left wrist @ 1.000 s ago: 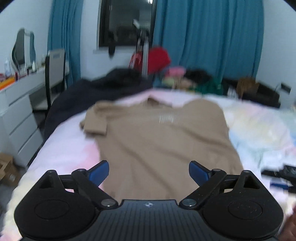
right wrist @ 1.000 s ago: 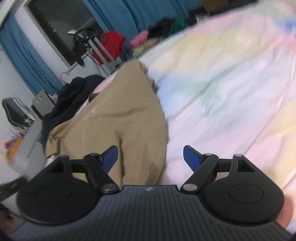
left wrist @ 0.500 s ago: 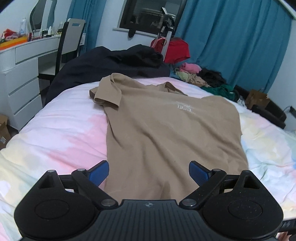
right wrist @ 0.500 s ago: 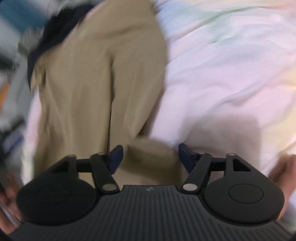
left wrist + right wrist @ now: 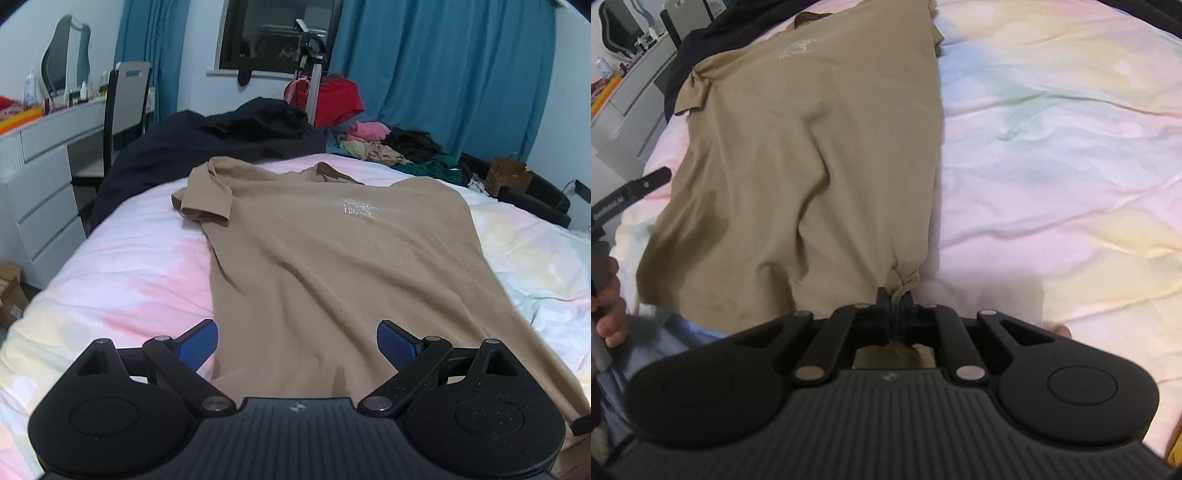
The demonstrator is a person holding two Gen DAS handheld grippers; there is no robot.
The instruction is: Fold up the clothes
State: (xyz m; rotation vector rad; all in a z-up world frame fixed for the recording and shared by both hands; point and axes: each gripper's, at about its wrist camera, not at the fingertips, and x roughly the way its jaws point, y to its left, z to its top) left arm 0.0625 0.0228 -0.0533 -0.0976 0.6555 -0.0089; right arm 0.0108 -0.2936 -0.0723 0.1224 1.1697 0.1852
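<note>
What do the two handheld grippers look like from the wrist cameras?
Both match: the left gripper and right gripper have a ribbed black body, round black side housings, black linkage arms with silver pivot pins, blue finger pads and a small white emblem.

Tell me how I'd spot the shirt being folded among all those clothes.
Find the bed with the pastel quilt. The shirt lies spread flat across its middle, with a small white print on the chest. It is the only tan garment laid out; the other clothes sit heaped at the far end, and the right gripper pinches its near corner.
</note>
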